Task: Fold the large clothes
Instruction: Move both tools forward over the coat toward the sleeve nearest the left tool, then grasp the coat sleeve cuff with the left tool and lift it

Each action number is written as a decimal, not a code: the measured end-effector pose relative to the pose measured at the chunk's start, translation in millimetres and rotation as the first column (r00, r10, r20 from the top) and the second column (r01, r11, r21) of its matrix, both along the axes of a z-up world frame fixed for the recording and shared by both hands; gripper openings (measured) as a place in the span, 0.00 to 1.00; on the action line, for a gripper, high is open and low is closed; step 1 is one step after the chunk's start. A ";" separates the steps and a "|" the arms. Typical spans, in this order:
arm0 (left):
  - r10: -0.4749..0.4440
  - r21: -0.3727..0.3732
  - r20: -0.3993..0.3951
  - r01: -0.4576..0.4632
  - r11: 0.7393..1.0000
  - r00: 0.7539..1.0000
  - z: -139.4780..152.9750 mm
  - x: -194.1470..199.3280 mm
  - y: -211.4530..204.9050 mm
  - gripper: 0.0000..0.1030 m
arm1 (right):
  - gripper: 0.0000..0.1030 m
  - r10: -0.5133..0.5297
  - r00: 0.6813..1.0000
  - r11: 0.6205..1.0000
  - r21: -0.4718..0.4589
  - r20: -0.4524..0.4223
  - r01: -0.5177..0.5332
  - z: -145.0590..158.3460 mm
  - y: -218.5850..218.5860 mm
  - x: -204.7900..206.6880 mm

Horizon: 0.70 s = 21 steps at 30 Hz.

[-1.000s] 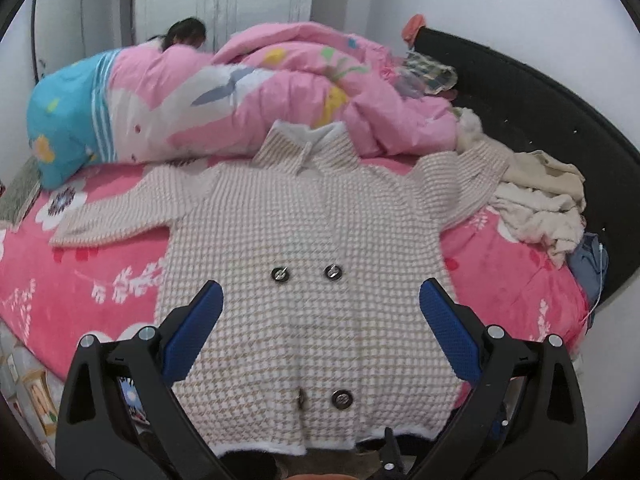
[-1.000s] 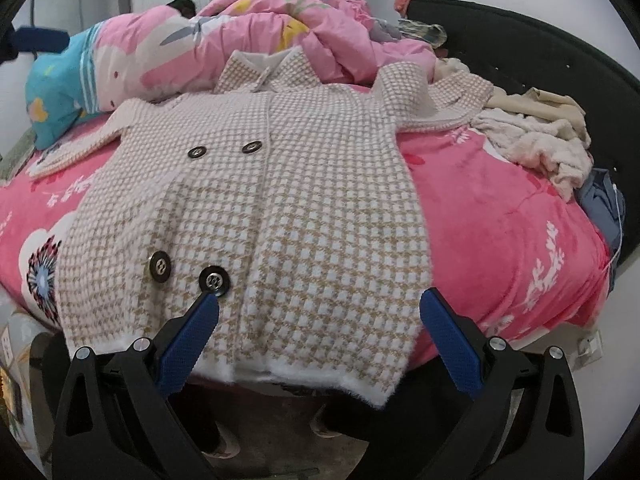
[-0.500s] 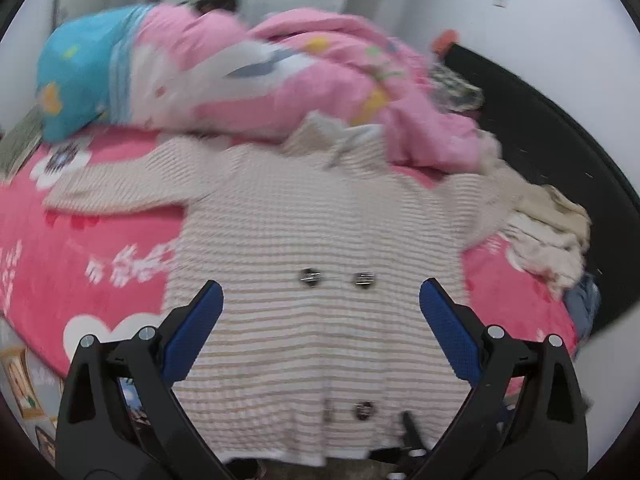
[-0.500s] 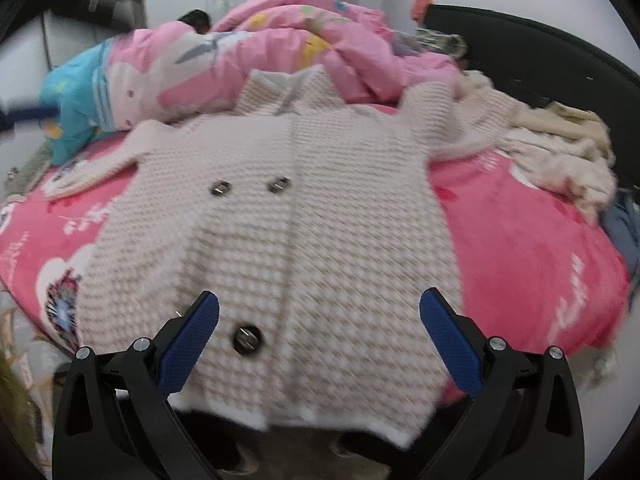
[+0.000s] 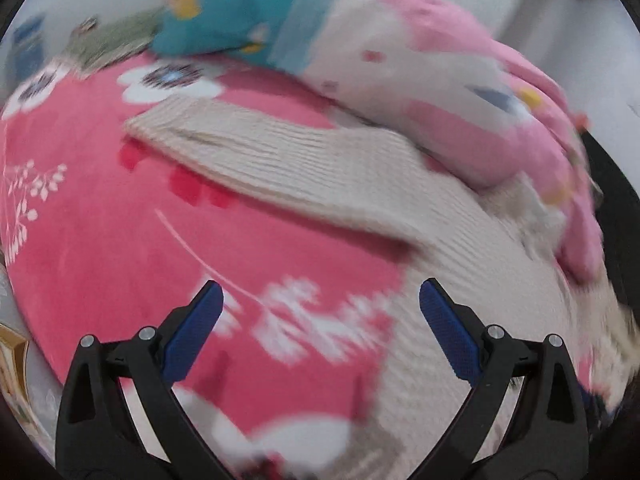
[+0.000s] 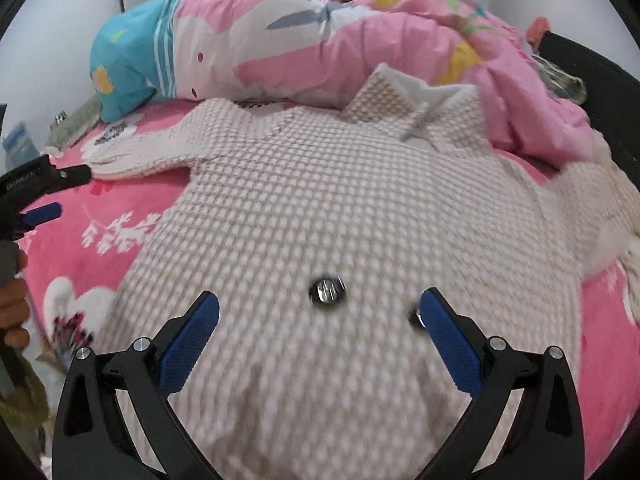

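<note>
Hovering wide open and empty, the left claw (image 5: 320, 304) and right claw (image 6: 319, 312) overlook the checked coat (image 6: 340, 208).

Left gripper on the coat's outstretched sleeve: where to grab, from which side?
Judging from the left wrist view: take the sleeve at its cuff end, coming in from the bare pink bedsheet side. It lies flat and extended with that edge free; the quilt crowds its far side. The left gripper is open, holding nothing.
</note>
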<state>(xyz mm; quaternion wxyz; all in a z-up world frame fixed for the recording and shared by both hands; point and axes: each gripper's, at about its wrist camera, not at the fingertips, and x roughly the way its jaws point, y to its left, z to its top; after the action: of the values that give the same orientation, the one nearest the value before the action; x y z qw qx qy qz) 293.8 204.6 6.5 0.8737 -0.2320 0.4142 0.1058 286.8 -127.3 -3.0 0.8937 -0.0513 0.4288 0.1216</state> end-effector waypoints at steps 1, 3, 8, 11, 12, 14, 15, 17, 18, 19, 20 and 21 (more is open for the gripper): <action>0.019 -0.027 -0.001 -0.020 0.999 1.000 -6.9 11.0 17.9 0.92 | 0.95 0.009 1.000 1.000 -0.013 0.005 -0.009 -2.8 5.2 9.8; 0.076 -0.040 -0.022 -0.077 0.996 0.997 -18.3 30.6 47.6 0.92 | 0.95 0.012 1.000 0.999 -0.043 0.009 -0.012 -8.1 9.5 22.4; 0.214 -0.044 -0.055 -0.216 0.975 0.975 -44.9 72.6 113.6 0.92 | 0.95 0.004 1.000 0.999 -0.051 -0.019 -0.005 -26.0 8.7 51.7; 0.278 -0.053 -0.096 -0.284 0.957 0.956 -59.1 92.6 142.5 0.92 | 0.95 0.011 0.999 0.999 -0.052 -0.048 -0.014 -41.8 8.7 65.0; 0.300 -0.045 -0.112 -0.306 0.951 0.947 -63.6 98.6 149.7 0.92 | 0.95 0.014 0.998 0.998 -0.054 -0.057 -0.018 -46.6 9.3 66.4; 0.328 -0.012 -0.126 -0.332 0.943 0.936 -67.4 106.6 160.1 0.92 | 0.95 0.023 0.997 0.998 -0.055 -0.076 -0.027 -55.4 9.6 69.7; 0.336 0.007 -0.126 -0.338 0.941 0.933 -67.7 108.2 161.1 0.92 | 0.95 0.028 0.997 0.998 -0.059 -0.069 -0.032 -57.2 10.2 68.7; 0.354 0.060 -0.106 -0.350 0.935 0.929 -66.0 113.2 163.7 0.91 | 0.95 0.040 0.998 0.996 -0.073 -0.057 -0.044 -58.1 12.3 66.3; 0.364 0.093 -0.096 -0.355 0.930 0.927 -64.3 114.9 162.7 0.80 | 0.95 0.047 0.997 0.995 -0.080 -0.056 -0.052 -59.2 13.1 65.1; 0.369 0.123 -0.093 -0.357 0.926 0.925 -63.3 117.0 161.1 0.68 | 0.95 0.052 0.997 0.995 -0.082 -0.056 -0.057 -59.9 13.4 65.1; 0.370 0.137 -0.092 -0.356 0.924 0.925 -62.7 119.0 159.3 0.66 | 0.95 0.059 0.997 0.995 -0.082 -0.057 -0.063 -60.5 13.5 64.4; 0.377 0.158 -0.090 -0.361 0.919 0.922 -61.3 120.6 157.9 0.60 | 0.95 0.066 0.996 0.994 -0.082 -0.059 -0.070 -60.9 13.4 64.0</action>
<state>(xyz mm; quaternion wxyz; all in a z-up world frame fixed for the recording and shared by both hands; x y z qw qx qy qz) 414.4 362.5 -54.9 0.8259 -0.2383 0.4059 0.3106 350.8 -114.0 -63.9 0.8737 -0.1001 0.4564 0.1353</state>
